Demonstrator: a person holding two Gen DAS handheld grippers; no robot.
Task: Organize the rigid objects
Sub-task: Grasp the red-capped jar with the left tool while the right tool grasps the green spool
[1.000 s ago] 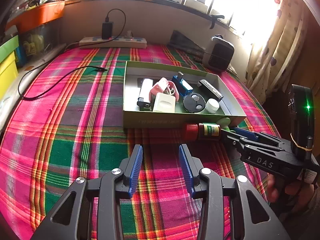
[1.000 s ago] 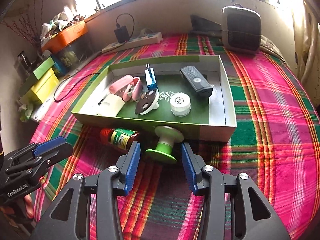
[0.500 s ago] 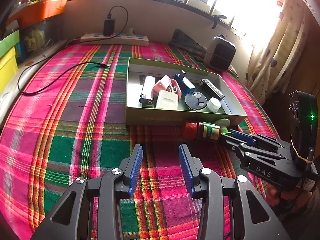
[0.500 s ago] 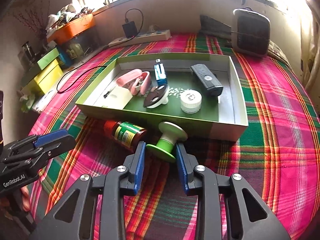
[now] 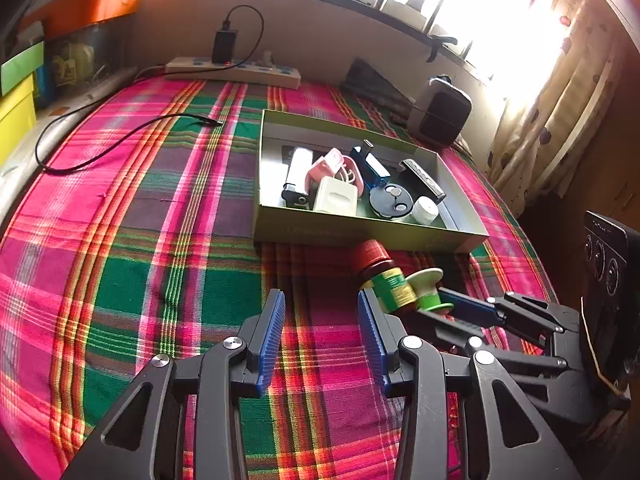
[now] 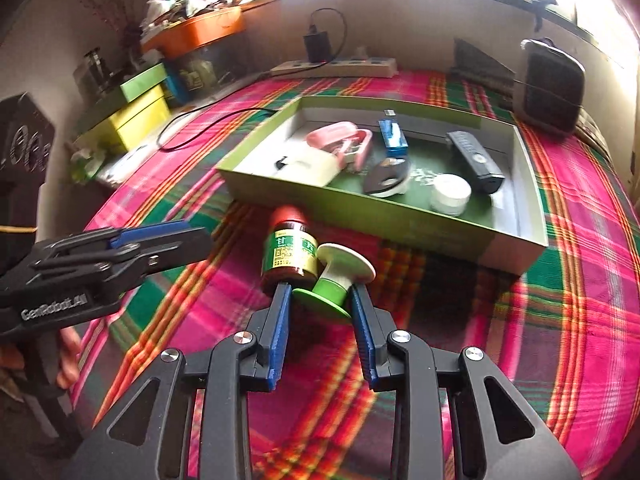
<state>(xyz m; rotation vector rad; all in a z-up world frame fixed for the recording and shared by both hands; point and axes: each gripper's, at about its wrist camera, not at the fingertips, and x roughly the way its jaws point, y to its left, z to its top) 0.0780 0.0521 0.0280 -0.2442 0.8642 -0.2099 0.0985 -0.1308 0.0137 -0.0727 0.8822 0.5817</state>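
With the right gripper point(image 6: 322, 300) clamped on the green spool point(image 6: 334, 282), whose flange touches the bottle point(image 6: 290, 250) just before the tray point(image 6: 516, 254), lifting may roll the bottle, while the left gripper point(image 5: 322, 310) hangs open.

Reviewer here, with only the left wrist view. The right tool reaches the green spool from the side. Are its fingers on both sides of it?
Observer: Yes. In the right wrist view the right tool brackets the green spool, with a blue finger against each side of its lower flange.
Operator: Is the bottle caught too?
Observer: No. The red-capped bottle lies outside the fingers, by the left fingertip and against the spool's white upper flange.
Operator: Where is my left tool relative to them?
Observer: The left tool hovers open to the left of the bottle, apart from it.
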